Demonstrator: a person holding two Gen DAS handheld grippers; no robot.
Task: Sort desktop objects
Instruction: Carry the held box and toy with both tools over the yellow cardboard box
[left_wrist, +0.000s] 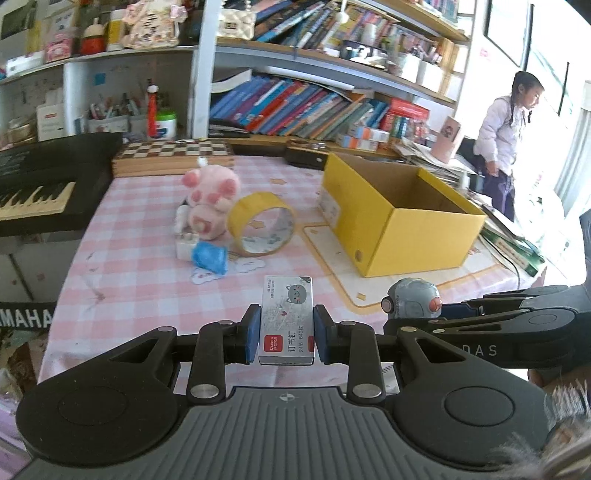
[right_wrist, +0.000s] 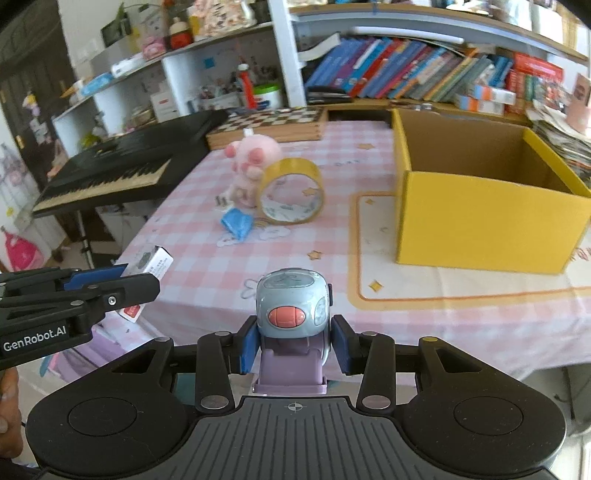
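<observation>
Left wrist view: left gripper (left_wrist: 286, 334) jaws are gripping a staple box (left_wrist: 286, 317), right gripper (right_wrist: 294, 347) jaws are clasping a toy robot (right_wrist: 292, 314), while the yellow box (left_wrist: 399, 218) is sitting seemingly empty, and tape roll (left_wrist: 263, 229), plush pig (left_wrist: 212, 199) are waiting on the worktop (left_wrist: 129, 266).

We are seeing the left gripper (left_wrist: 286, 334) and right gripper (right_wrist: 293, 343) wearing matte black linkage arms, silver rivets, ribbed grey bases and blue pads on the fingers (left_wrist: 252, 332); white "GenRobot.AI" lettering is showing on the left one's side.
</observation>
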